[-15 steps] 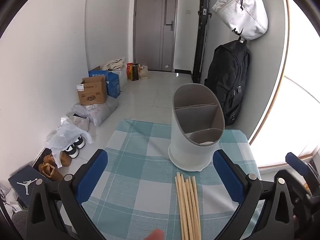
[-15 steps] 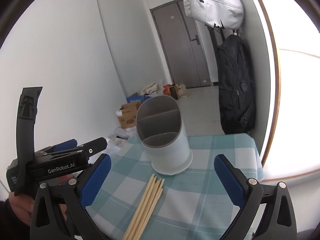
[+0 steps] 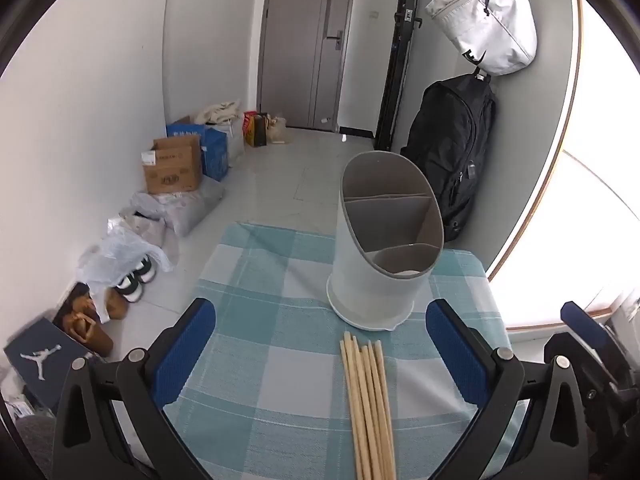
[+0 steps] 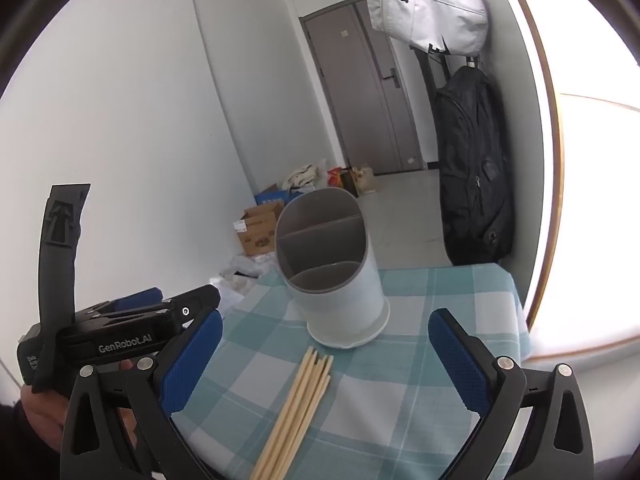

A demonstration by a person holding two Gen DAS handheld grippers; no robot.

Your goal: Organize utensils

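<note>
Chopsticks — a bundle of pale wooden sticks (image 3: 367,408) lying flat on the teal-and-white checked tablecloth (image 3: 276,376), tips pointing at the holder, near ends cut off by the bottom edge in both views. Exact count is hard to make out; sticks overlap.

Left gripper (image 3: 320,356), black frame with blue pads: jaws wide apart, nothing between the pads, touching nothing. It hangs over the cloth with the sticks low between its fingers in the frame.

Right gripper (image 4: 324,360): same build, jaws also wide apart, nothing gripped. The sticks (image 4: 298,404) run diagonally below it.

In the right wrist view the left gripper's body sits at the lower left, with part of a person's hand (image 4: 40,412) under it — mostly hidden by the frame.

Just beyond the stick tips stands the white oval plastic utensil holder with grey divided interior (image 3: 380,248), upright, apart from the sticks. Three compartments show; their bottoms are mostly hidden by the slanted rim.

Further back: black backpack (image 3: 452,152) against the wall, white bag (image 3: 486,20) hanging above it.
</note>
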